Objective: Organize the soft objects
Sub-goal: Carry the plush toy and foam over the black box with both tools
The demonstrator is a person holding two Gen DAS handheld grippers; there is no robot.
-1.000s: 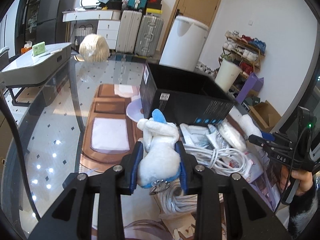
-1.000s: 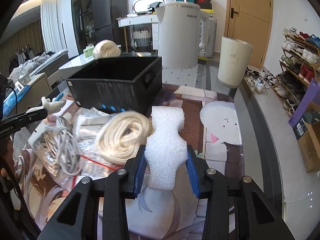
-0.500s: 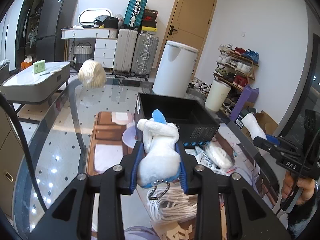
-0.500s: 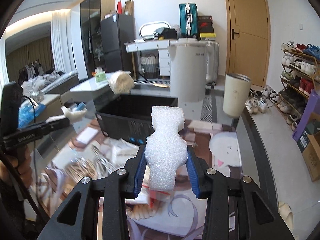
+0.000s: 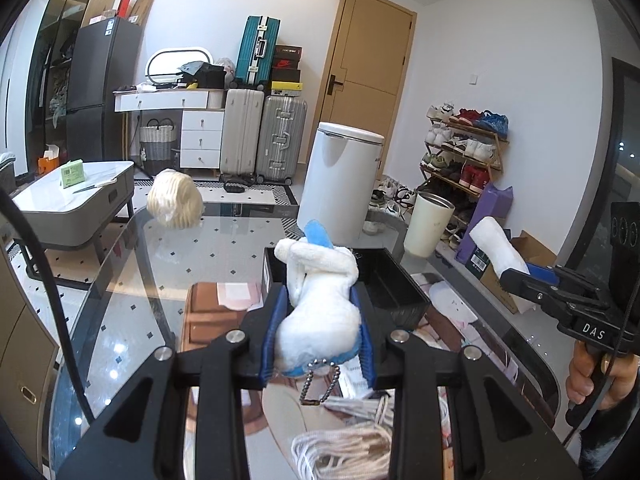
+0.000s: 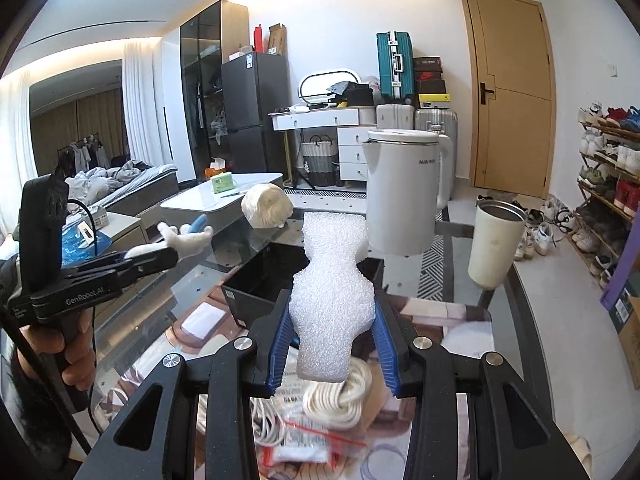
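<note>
1. The left gripper (image 5: 318,334) is clamped on a white plush toy (image 5: 320,300) with a blue ear. Its blue pads press the toy's body from both sides and the keychain dangles below, so the soft body is pinched at its thickest part, likely to stop it slipping.
2. The right gripper (image 6: 332,336) is closed on a white foam piece (image 6: 330,300), squeezing its lower half while the narrow waist and top stand upright above the fingers.
3. Both loads are held in the air above the bench (image 5: 160,264), well clear of the clutter; I judge this a carry toward a container, not a pick.
4. Just ahead of and below each gripper sits an open black box (image 5: 396,292), the likely destination, its mouth facing up and empty as far as can be seen.
5. Beneath the grippers, nearer than the box, lie coiled white rope (image 6: 340,396) and plastic bags (image 6: 296,440) on the bench.
6. Farther ahead stand a white kettle (image 6: 404,192) and a cream tumbler (image 6: 494,244); beyond the box to the left rests a pale yarn ball (image 5: 174,204).
7. Next, each gripper needs to lower over the box before releasing.
</note>
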